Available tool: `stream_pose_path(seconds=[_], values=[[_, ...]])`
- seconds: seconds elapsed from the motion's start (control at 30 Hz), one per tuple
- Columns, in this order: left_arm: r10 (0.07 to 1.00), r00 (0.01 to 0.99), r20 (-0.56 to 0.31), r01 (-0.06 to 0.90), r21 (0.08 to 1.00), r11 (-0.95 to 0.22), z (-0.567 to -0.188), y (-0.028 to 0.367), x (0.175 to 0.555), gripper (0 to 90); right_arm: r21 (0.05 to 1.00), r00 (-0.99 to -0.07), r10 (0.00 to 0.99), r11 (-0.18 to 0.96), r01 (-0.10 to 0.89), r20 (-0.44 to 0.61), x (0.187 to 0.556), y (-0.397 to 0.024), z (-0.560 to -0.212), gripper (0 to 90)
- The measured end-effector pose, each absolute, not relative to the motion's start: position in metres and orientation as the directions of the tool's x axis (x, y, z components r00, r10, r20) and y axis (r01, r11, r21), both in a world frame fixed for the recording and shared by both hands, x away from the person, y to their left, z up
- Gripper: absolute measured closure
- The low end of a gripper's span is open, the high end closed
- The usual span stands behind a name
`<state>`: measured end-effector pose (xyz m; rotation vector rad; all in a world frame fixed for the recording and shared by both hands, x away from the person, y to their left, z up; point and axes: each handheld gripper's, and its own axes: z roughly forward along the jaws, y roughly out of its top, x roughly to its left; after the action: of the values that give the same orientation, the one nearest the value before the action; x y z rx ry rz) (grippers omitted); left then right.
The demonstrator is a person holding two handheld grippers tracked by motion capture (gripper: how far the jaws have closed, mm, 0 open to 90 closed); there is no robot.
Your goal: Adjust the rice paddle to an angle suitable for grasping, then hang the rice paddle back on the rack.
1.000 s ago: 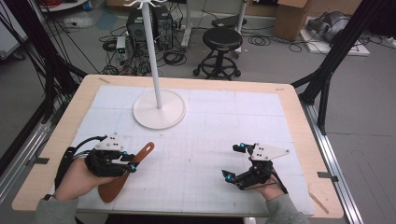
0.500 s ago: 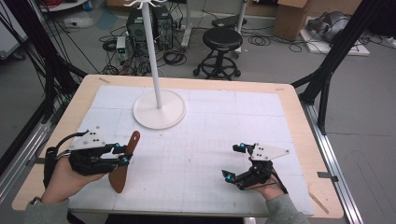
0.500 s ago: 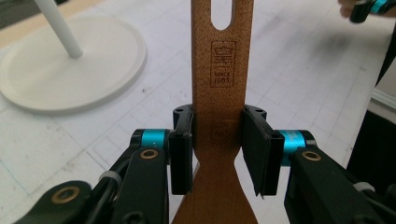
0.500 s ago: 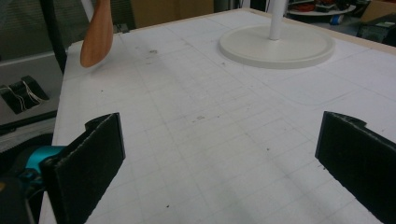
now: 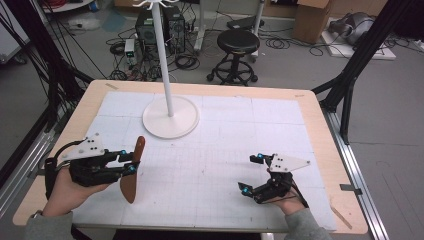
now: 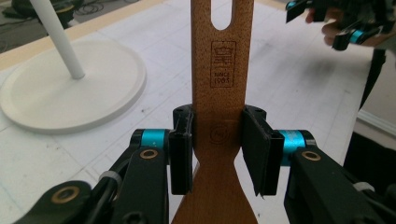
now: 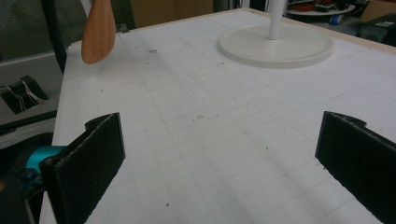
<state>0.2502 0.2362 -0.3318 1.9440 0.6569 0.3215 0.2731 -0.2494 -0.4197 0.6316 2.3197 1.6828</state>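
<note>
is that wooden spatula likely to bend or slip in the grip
The wooden spatula looks like solid flat wood, so probably stiff. The left gripper clamps its narrow neck with both fingers on the edges; smooth wood might pivot. Likely light, held clear of the table.

The high view looks forward and down from above the person's side, taking in the whole table (image 5: 310,107) with the white stand base (image 5: 171,117) at far centre. The left gripper view sits close, facing that base (image 6: 70,93). The right gripper view looks low across the mat toward the same base (image 7: 278,44).
</note>
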Motion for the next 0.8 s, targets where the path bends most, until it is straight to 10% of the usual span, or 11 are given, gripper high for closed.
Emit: stream_pose_path(seconds=[0.8], values=[[0.587,0.805,-0.084,0.268,0.935,-0.234,-0.335,0.251,0.249,65.1,0.936,-0.894,0.44,0.268,0.227,0.09,0.276,-0.246,-0.422,0.0]])
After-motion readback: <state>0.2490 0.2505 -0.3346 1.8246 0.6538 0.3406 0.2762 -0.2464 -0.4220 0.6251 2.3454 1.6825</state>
